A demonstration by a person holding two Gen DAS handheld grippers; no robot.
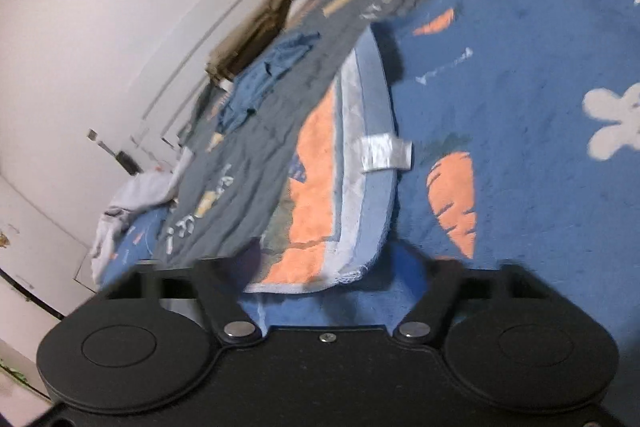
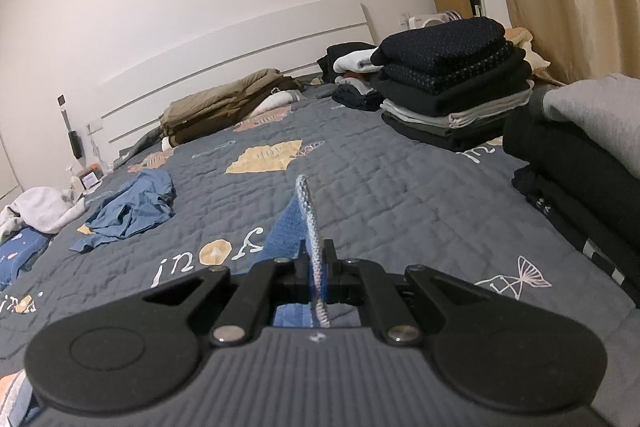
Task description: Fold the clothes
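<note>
A blue fleece garment (image 1: 520, 75) printed with orange carrots and white rabbits fills the left wrist view, its collar and silver label (image 1: 386, 153) turned towards the camera. My left gripper (image 1: 344, 263) is open, its linkage spread wide, and the garment's lower edge hangs between the jaws; the fingertips are blurred and partly hidden by cloth. In the right wrist view my right gripper (image 2: 317, 259) is shut on a knitted edge of the blue fleece garment (image 2: 308, 211), which stands up from the jaws above the bed.
The grey quilted bedcover (image 2: 400, 187) carries a tall stack of folded dark clothes (image 2: 452, 87) at right, a nearer dark pile (image 2: 580, 163), a crumpled blue shirt (image 2: 132, 207), a white garment (image 2: 44, 207) and olive bedding (image 2: 224, 107) by the white headboard (image 2: 240, 43).
</note>
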